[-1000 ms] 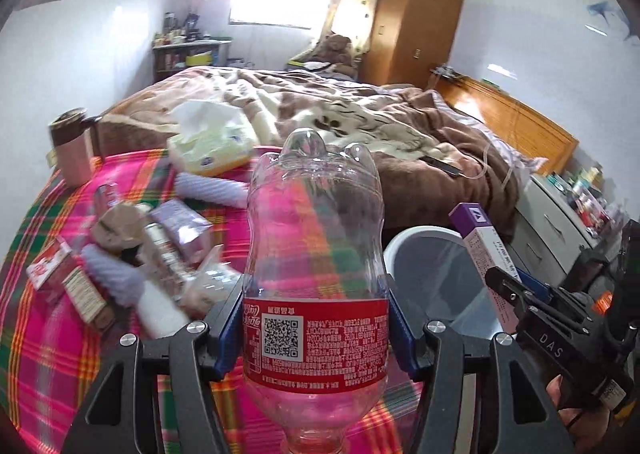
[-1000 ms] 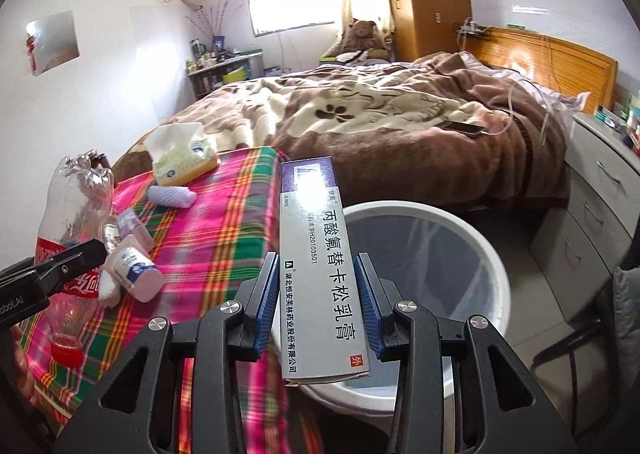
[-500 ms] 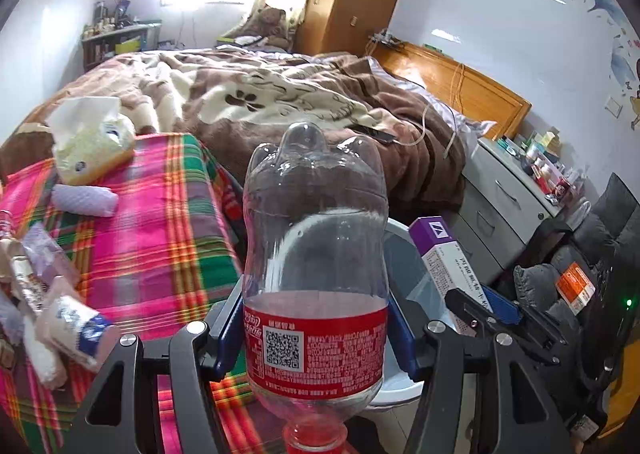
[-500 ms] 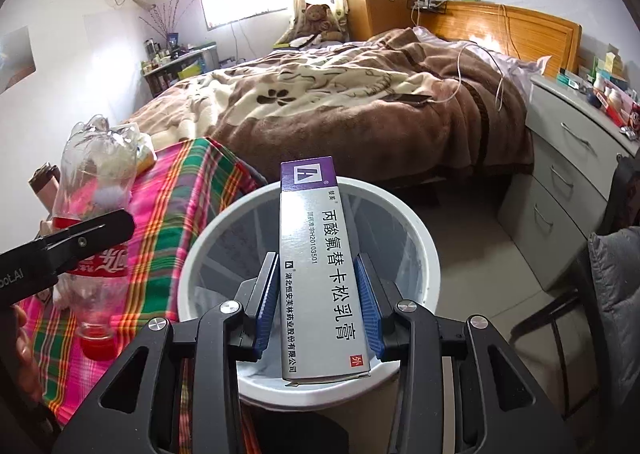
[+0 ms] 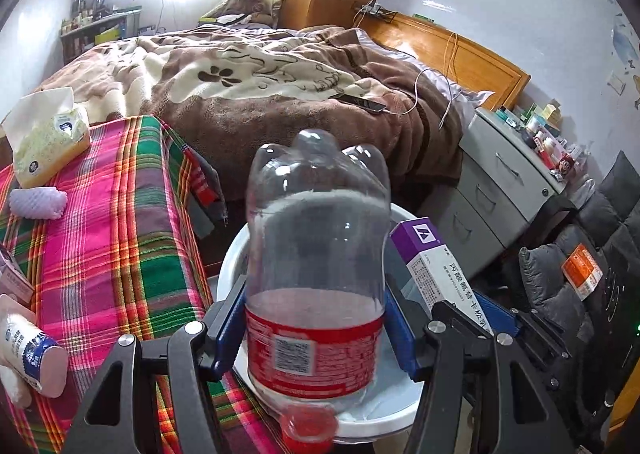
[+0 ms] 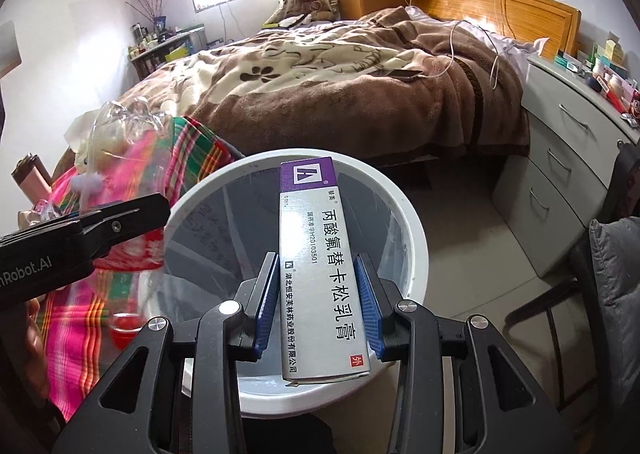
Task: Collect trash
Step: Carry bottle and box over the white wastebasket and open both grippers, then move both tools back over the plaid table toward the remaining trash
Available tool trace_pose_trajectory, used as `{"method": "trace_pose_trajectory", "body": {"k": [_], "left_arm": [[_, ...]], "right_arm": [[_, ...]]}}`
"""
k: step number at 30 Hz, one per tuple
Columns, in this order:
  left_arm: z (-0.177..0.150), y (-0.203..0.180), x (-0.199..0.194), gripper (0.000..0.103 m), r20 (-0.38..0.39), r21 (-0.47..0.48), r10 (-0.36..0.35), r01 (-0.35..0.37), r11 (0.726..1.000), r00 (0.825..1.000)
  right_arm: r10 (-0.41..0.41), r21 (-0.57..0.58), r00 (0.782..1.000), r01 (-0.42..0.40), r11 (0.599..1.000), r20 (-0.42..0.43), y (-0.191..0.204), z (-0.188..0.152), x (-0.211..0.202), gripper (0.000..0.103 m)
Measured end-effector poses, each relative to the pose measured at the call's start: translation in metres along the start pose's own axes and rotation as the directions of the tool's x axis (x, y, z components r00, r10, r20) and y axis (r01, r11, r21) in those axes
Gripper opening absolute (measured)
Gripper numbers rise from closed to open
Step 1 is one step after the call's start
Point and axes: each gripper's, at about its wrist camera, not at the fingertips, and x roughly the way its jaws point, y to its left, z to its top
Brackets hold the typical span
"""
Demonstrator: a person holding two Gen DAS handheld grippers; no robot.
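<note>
My left gripper [image 5: 316, 328] is shut on an empty clear plastic bottle [image 5: 316, 254] with a red label, held upside down with its red cap toward me, over the near rim of a white waste bin [image 5: 384, 420]. My right gripper [image 6: 318, 294] is shut on a long white and purple medicine box [image 6: 320, 270], held above the open mouth of the waste bin [image 6: 408, 214], which has a clear liner. The medicine box [image 5: 432, 266] also shows at right in the left wrist view. The bottle [image 6: 124, 182] and left gripper appear at left in the right wrist view.
A table with a plaid cloth [image 5: 112, 238] stands left of the bin, bearing a tissue pack [image 5: 48, 138], a purple foam sleeve [image 5: 38, 204] and small packets [image 5: 28, 354]. Behind are a bed [image 6: 340, 94], grey drawers [image 6: 568, 174] and a dark chair [image 5: 576, 286].
Both grippers have swung right from over the table to the bin and sunk a little. The bottle now hangs over the bin's rim and the box over its mouth. Both grips are unchanged.
</note>
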Motion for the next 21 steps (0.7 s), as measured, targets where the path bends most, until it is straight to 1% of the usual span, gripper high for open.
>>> {"method": "trace_pose_trajectory", "body": {"k": [2,4,6,7,8,15,21], "left_arm": [[0.000,0.003,0.002,0.066,-0.002,-0.014,-0.013,0.013,1.000,1.000],[0.000,0.004,0.000,0.073,0.006,-0.026,-0.030,0.030,0.999,1.000],[0.000,0.006,-0.006,0.077,0.024,-0.028,-0.029,0.029,0.999,0.999],[0.000,0.007,-0.008,0.077,0.031,-0.025,-0.029,0.030,0.999,0.999],[0.000,0.007,-0.010,0.077,0.038,-0.021,-0.030,0.031,0.999,0.999],[-0.007,0.021,-0.031,0.078,0.062,-0.038,0.004,-0.001,0.999,0.998],[-0.017,0.039,-0.050,0.078,0.071,-0.076,0.037,-0.032,0.997,0.997]], "right_arm": [[0.001,-0.003,1.000,-0.001,1.000,-0.012,0.000,-0.001,0.003,0.039],[0.014,-0.001,1.000,-0.014,1.000,-0.023,0.000,-0.001,0.004,0.040],[0.027,0.000,0.999,-0.027,1.000,-0.031,0.000,-0.002,0.005,0.050],[0.021,0.000,0.999,-0.021,1.000,-0.029,0.001,-0.002,0.005,0.066],[0.014,-0.001,1.000,-0.014,1.000,-0.022,0.002,-0.002,0.004,0.073],[0.012,-0.016,1.000,-0.012,1.000,0.008,0.007,0.001,-0.002,0.073],[0.022,-0.020,0.999,-0.021,1.000,0.040,0.016,0.002,-0.012,0.073]]}}
